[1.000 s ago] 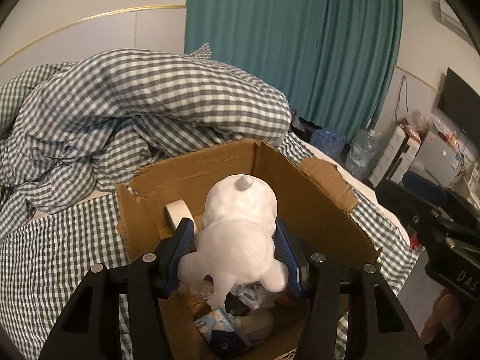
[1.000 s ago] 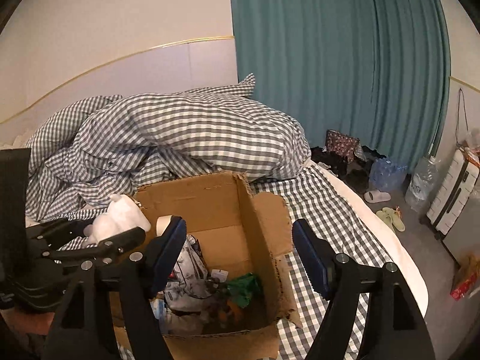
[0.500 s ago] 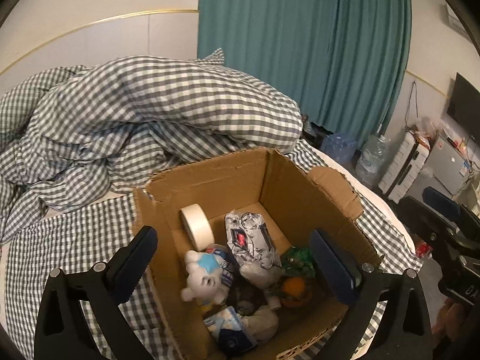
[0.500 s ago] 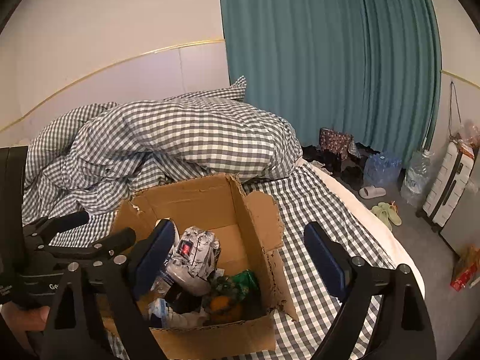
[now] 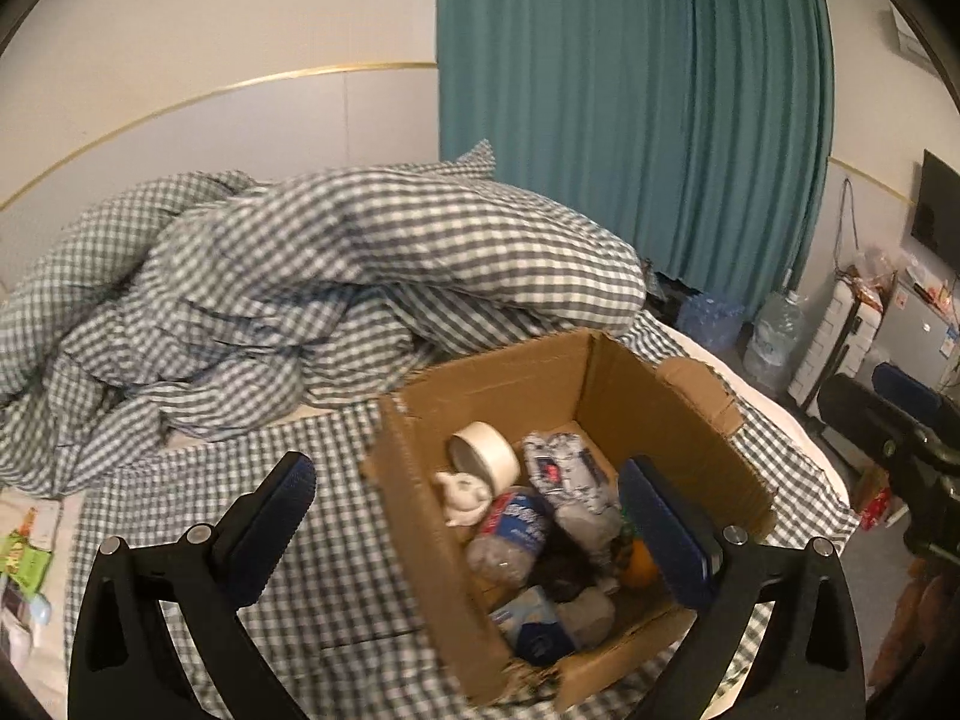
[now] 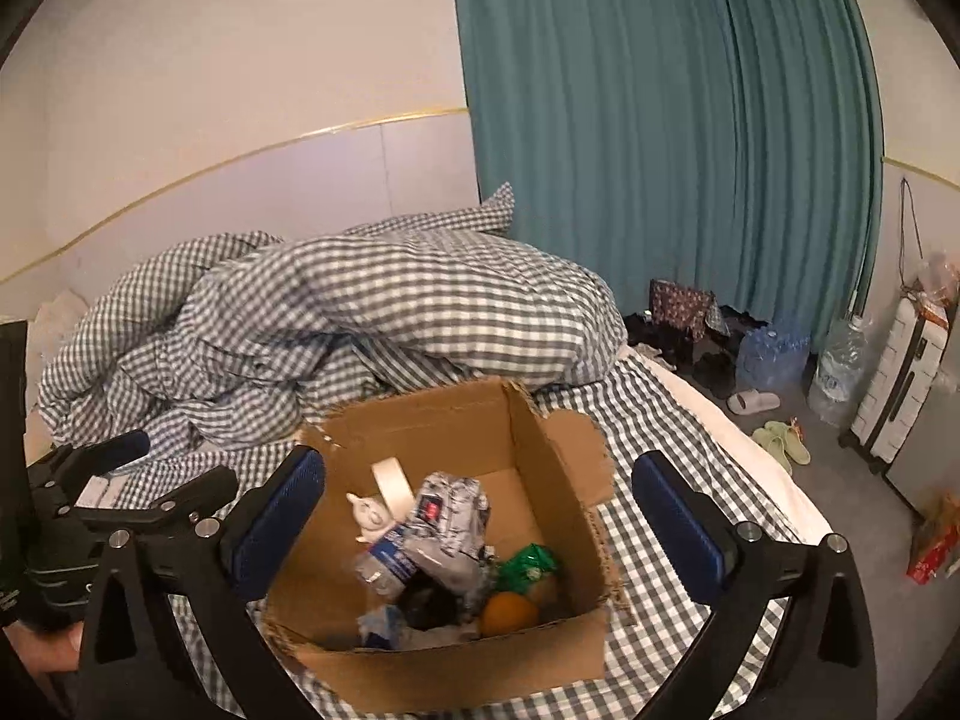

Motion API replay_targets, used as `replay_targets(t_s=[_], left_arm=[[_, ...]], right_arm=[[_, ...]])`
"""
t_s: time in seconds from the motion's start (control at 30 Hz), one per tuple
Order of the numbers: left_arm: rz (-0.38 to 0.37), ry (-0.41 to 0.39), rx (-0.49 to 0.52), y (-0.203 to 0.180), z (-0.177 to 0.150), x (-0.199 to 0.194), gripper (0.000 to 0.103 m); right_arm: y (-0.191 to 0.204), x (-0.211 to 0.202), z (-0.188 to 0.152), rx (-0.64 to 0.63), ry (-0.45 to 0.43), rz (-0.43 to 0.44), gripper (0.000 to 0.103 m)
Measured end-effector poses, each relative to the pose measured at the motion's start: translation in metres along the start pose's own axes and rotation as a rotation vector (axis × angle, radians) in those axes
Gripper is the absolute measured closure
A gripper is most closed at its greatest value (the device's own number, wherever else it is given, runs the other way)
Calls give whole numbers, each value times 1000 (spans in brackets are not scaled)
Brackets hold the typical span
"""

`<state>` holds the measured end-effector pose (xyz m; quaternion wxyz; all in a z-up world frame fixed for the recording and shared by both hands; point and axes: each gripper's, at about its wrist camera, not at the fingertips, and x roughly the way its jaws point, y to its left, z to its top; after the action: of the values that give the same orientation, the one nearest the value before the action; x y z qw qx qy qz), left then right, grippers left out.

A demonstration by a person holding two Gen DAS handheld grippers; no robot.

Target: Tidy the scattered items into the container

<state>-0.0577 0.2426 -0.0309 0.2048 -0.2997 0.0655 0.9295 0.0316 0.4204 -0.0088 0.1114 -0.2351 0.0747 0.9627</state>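
Nearest the left wrist camera, the left gripper (image 5: 474,510) has its fingers spread wide with nothing pinched; the left finger hangs over the checked sheet (image 5: 336,588) and the right finger sits in front of the box's contents. In the right wrist view, the right gripper (image 6: 480,510) has its jaws opening, wide apart and empty, one finger on each side of the box as seen from behind it.

Just past the fingers stands the open cardboard box (image 5: 420,504) on the bed, its flaps torn. Inside it, in the left view, a small white figure (image 5: 463,495) lies against the wall at about 9 o'clock, touching a roll of white tape (image 5: 486,455) at about 11 o'clock. Beside them at the centre lies a crushed plastic bottle (image 5: 510,534) with a blue label, and a silver foil packet (image 5: 570,480) leans toward 1 o'clock. An orange (image 6: 509,612) sits at about 5 o'clock in the right view, next to a green wrapper (image 6: 531,564). A blue and white packet (image 5: 531,630) lies at 6 o'clock.

At 9 o'clock from the box, at the bed's edge, a green packet (image 5: 21,558) lies outside it.

Behind the box a checked duvet (image 5: 360,276) is heaped up. Farther off at 2 o'clock hang teal curtains (image 6: 660,138), with a water jug (image 6: 837,372), slippers (image 6: 780,444) and a white suitcase (image 6: 906,372) on the floor.
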Motion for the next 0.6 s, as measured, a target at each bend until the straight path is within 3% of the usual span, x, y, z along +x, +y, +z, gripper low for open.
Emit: replay_targets(t_s=[0.6], left_arm=[[178, -47, -88, 120, -22, -72, 0]], right_arm=[[109, -18, 0, -86, -15, 120, 0]])
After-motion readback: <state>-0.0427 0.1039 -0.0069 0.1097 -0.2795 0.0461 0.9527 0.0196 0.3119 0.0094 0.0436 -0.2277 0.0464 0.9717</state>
